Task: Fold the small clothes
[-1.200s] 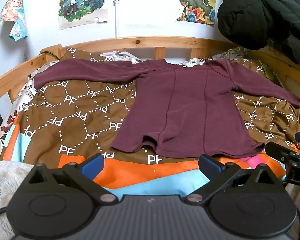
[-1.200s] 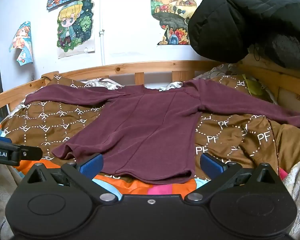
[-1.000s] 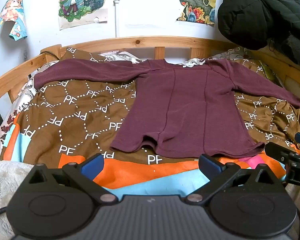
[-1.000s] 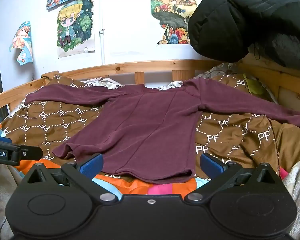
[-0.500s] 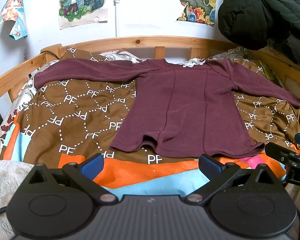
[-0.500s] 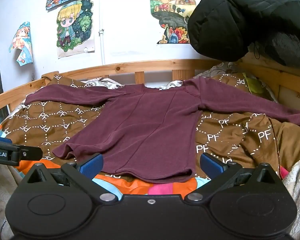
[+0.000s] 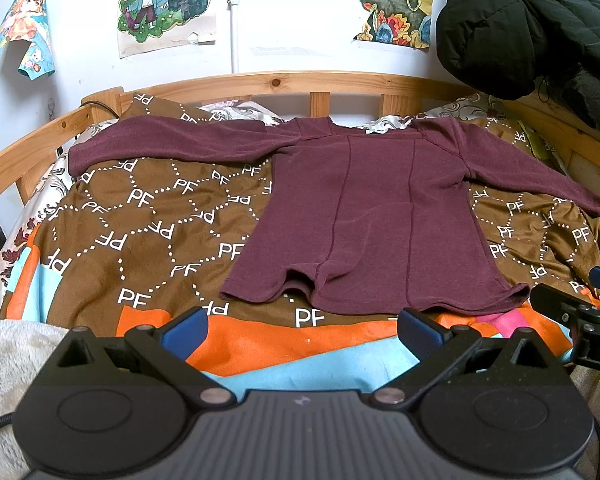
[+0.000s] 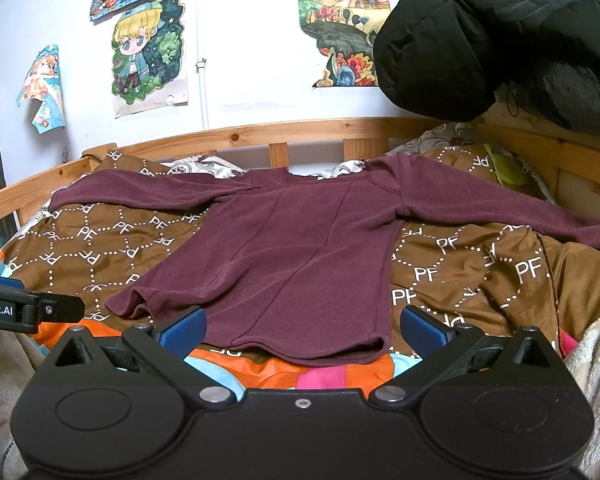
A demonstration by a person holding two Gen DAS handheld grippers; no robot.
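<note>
We hold both tongs low at the foot of the bed, at six o'clock of the long-sleeved maroon knit top (image 7: 376, 216) that lies flat and face-up on the brown bedspread printed with white "PF" hexagons (image 7: 148, 216). The top's collar points to twelve o'clock toward the curved pale wooden bed rail (image 7: 276, 80), its hem toward us, and its two sleeves stretch out to nine and three o'clock. The hem ripples a little at its seven o'clock corner and sits just above the orange and light-blue band of the spread.

Our left tongs (image 7: 300, 326) are spread wide, blue pads apart, gripping nothing, just short of the hem. Our right tongs (image 8: 302, 326) are likewise released and empty, their pads flanking the hem's near edge without touching it. In the left view the other tool shows at three o'clock; in the right view it shows at nine.

A puffy black quilted jacket (image 8: 500, 36) hangs at two o'clock, and cartoon posters (image 8: 148, 48) are taped to the white wall.
</note>
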